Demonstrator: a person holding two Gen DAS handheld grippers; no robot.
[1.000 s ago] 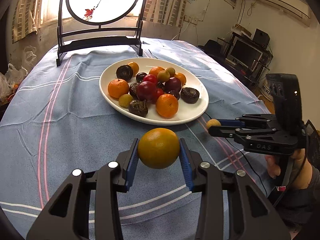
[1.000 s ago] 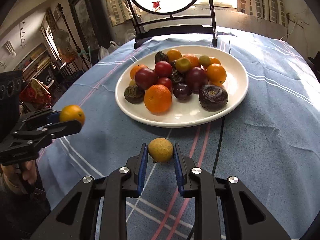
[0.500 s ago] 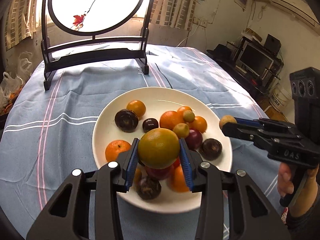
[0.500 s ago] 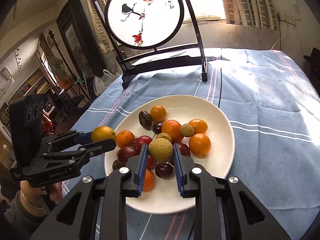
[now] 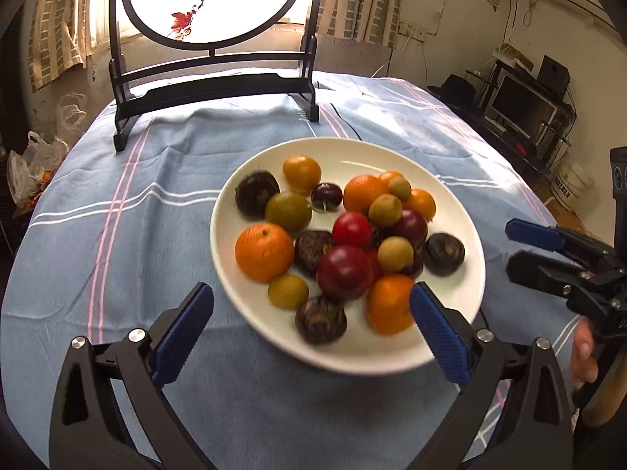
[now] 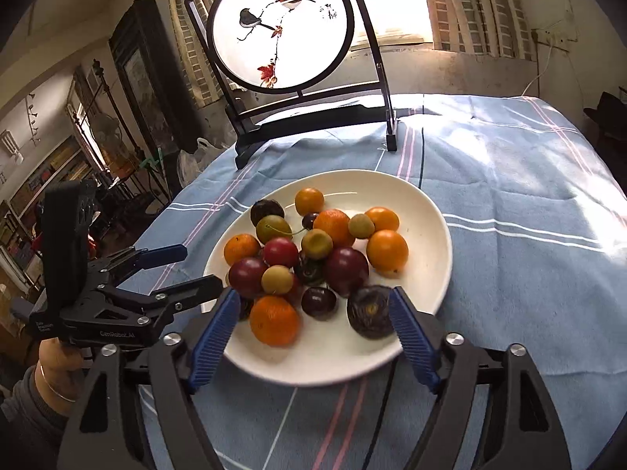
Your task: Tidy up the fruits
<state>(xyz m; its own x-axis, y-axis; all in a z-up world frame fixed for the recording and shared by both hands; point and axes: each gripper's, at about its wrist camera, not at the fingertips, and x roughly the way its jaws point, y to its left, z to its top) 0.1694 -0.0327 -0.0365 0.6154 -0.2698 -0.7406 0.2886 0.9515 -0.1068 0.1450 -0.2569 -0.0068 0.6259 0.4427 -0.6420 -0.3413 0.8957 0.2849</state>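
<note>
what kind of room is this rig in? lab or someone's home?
Most likely a lived-in home, a dining or living room rather than a lab. A round table with a blue striped tablecloth holds a white plate of fruit, a decorative painted screen stands by a curtained window, and a monitor sits on cluttered shelving.

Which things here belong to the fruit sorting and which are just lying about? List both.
Part of the job:
- white plate
- the fruit piled on it, e.g. an orange and a red plum
- left hand-held gripper, jaws opening, nothing between them
- right hand-held gripper, jaws opening, nothing between them

Lying about:
- round painted screen on its stand
- striped blue tablecloth
- plastic bags
</note>
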